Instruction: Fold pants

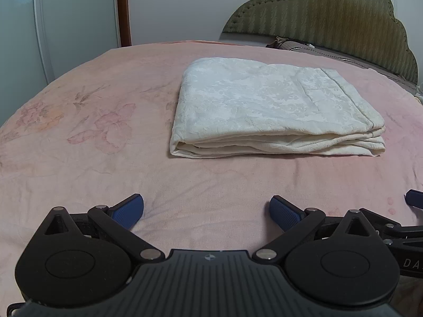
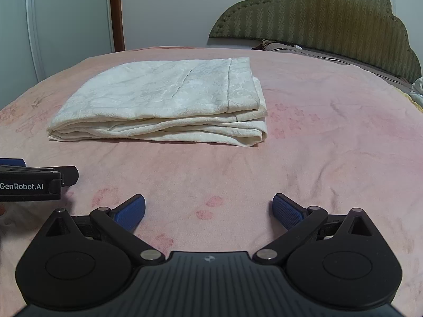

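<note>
1. Though spread wide under everything, bed (image 1: 79,158) with pink flowered cover gives plenty of bare room in front of and on both sides of the bundle; far edge ends at wall, door and green headboard (image 1: 330,21).
2. Lying folded into a thick cream rectangle, pants (image 1: 264,105) sit mid-bed, ahead of both tools and touched by neither; layered open edges face the cameras, band end toward the headboard side. Judged close to finished.
3. Hovering low over the cover, left gripper (image 1: 206,211) released, blue pads wide apart, nothing between them.
4. Same for right gripper (image 2: 208,211): spread and empty, just beside its partner, whose body shows at the left edge of the right view.
5. Likely risks: snagging only the top layer and peeling the stack open; dragging the loose cover along with the cloth; knocking the two tools together, being so near each other.
</note>
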`<state>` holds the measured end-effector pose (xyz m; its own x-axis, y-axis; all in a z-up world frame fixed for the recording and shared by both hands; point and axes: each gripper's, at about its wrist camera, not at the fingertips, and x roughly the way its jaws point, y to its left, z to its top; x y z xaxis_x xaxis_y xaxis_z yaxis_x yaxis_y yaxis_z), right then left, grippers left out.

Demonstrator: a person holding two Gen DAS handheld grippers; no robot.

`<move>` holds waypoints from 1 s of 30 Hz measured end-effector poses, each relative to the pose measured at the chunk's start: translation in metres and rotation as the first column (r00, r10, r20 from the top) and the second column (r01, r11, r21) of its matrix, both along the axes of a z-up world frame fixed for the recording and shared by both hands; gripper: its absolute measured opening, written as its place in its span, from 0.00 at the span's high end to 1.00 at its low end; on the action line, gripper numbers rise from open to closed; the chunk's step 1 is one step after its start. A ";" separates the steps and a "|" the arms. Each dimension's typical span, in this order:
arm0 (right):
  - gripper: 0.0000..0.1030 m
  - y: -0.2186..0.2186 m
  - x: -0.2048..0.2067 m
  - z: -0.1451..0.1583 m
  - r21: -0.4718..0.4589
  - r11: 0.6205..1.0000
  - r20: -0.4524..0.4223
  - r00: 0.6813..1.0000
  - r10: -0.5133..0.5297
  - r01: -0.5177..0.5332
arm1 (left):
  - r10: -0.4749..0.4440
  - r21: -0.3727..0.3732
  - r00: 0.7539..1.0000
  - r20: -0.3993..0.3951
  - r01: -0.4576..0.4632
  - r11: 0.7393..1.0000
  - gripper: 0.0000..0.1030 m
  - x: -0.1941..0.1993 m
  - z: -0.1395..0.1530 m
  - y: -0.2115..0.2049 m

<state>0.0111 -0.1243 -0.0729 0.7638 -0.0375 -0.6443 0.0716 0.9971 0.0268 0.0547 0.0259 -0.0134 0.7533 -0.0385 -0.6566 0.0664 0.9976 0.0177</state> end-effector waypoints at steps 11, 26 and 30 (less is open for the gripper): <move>0.00 0.000 0.000 0.000 0.000 1.000 0.000 1.000 0.000 0.000 | 0.001 -0.005 1.000 0.002 -0.001 1.000 0.00 -0.001 0.000 0.000; 0.00 0.000 0.000 0.000 0.001 1.000 0.000 1.000 0.000 0.000 | -0.002 -0.028 1.000 0.003 0.002 1.000 0.00 -0.001 0.002 0.003; 0.00 0.000 0.000 0.000 0.001 1.000 0.000 1.000 0.000 0.000 | -0.008 -0.008 1.000 -0.002 0.008 1.000 0.00 -0.001 0.001 0.002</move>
